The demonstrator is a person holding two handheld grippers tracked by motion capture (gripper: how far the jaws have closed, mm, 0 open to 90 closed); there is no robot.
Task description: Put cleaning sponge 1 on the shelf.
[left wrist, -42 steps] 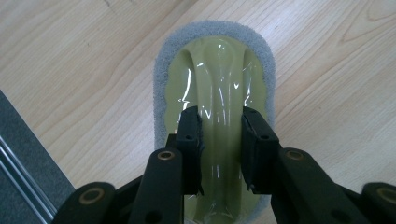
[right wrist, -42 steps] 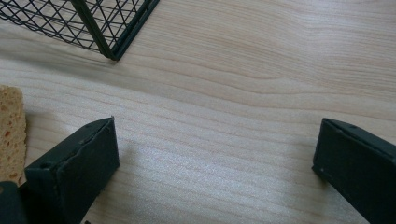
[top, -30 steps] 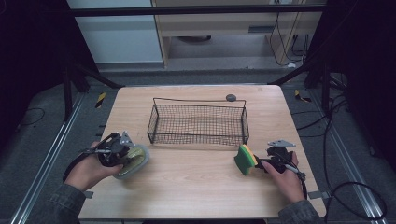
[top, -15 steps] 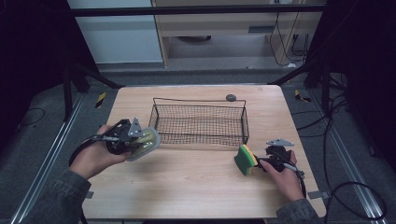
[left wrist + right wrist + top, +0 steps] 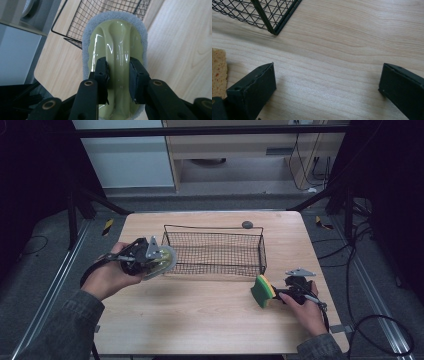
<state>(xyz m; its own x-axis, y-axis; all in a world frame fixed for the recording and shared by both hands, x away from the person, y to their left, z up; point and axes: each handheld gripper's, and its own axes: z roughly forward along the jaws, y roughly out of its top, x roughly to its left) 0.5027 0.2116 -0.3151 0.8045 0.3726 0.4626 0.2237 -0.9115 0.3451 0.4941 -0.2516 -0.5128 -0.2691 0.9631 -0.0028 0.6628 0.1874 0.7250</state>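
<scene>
left gripper jaws clamped on scrubber, lifted near wire basket left end, not in | right gripper jaws apart, sponge beside them, unpicked

The scrubber is glossy pale green with a grey rim. The sponge is green and yellow. The basket is black wire mesh; the table is light woodgrain.

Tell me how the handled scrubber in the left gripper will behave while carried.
The scrubber probably stays stiff: its glossy green handle looks like hard plastic. That gloss suggests it could slip, though the left gripper clamps its ridge. Its grey foam rim likely gives if bumped.
</scene>
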